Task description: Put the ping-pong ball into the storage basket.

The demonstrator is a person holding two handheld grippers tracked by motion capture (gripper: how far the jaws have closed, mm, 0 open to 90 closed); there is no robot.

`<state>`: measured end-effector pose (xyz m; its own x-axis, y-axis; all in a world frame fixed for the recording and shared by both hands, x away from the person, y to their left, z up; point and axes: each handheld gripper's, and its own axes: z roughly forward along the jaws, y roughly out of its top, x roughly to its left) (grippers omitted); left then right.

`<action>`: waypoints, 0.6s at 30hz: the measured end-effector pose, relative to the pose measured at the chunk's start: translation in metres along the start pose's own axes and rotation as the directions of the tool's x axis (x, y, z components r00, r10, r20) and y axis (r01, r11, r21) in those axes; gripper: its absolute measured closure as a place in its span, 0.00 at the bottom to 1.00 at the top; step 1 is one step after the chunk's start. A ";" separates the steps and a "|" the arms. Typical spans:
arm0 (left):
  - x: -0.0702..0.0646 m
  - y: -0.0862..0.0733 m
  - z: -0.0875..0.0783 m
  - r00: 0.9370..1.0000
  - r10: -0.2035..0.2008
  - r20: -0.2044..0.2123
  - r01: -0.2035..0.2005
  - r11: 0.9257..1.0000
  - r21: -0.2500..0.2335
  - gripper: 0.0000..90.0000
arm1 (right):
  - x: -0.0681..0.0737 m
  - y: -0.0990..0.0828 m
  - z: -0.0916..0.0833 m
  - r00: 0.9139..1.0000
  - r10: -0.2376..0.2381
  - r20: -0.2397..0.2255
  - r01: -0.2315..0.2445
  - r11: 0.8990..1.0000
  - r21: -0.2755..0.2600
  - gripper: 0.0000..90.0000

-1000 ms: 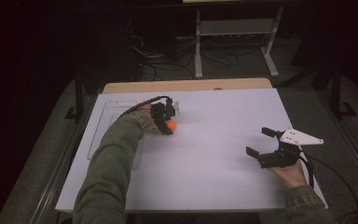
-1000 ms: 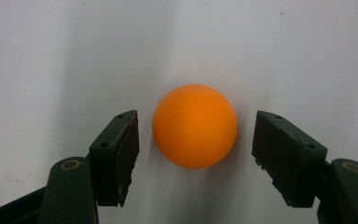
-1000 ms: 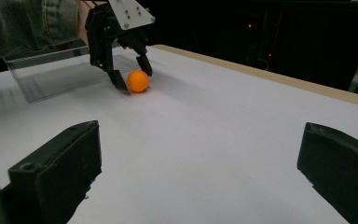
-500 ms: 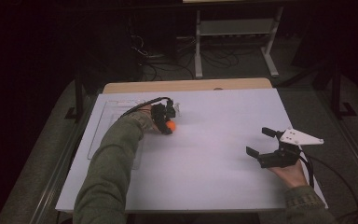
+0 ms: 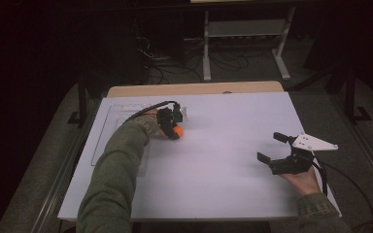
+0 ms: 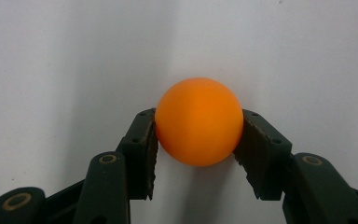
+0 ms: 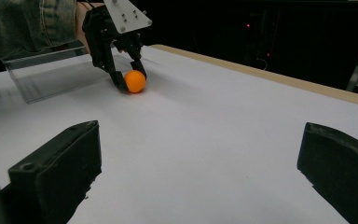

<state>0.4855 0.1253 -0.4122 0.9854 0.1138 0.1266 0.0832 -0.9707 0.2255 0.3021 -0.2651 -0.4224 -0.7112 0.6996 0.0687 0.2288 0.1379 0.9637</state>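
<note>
An orange ball point(image 6: 198, 121) rests on the white table sheet point(image 5: 223, 184). My left gripper point(image 6: 198, 116) is shut on it, one pad pressing each side. Its jaws have just been closing with the ball between them. In the high view the ball point(image 5: 178, 131) sits left of centre at the tips of the left gripper point(image 5: 176, 132), which a green-sleeved arm holds. My right gripper point(image 5: 269, 146) rests at the right side of the table, open and holding nothing. The right gripper view has its own wide-apart jaws point(image 7: 200, 149) low in the frame, with the ball point(image 7: 134, 81) and the left gripper point(image 7: 133, 79) beyond them.
A clear plastic tray point(image 5: 111, 126) lies flat at the table's left side, just behind the left hand; its wall point(image 7: 42, 77) appears in the right gripper view. Beyond the table's wooden far edge point(image 5: 194, 89) stand a metal rack point(image 5: 243, 34) and floor cables.
</note>
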 end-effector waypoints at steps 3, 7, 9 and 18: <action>0.000 0.000 0.000 1.000 -0.001 0.001 0.001 1.000 -0.003 0.56 | 0.000 0.000 0.000 1.000 -0.003 -0.001 0.003 1.000 0.002 0.00; 0.000 0.000 -0.001 1.000 -0.004 0.004 0.004 1.000 -0.004 0.56 | 0.000 0.000 0.000 1.000 -0.002 -0.001 0.002 1.000 0.004 0.00; -0.001 0.000 -0.003 1.000 -0.004 0.004 0.004 1.000 -0.008 0.56 | 0.000 0.000 0.000 1.000 -0.002 0.000 0.002 1.000 0.002 0.00; 0.000 -0.003 -0.013 1.000 -0.010 -0.007 0.010 1.000 -0.016 0.56 | 0.001 0.000 0.000 1.000 -0.004 0.000 0.004 1.000 0.002 0.00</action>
<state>0.4832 0.1311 -0.4004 0.9835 0.1247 0.1310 0.0902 -0.9659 0.2426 0.3019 -0.2643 -0.4225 -0.7124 0.6988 0.0650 0.2272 0.1419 0.9635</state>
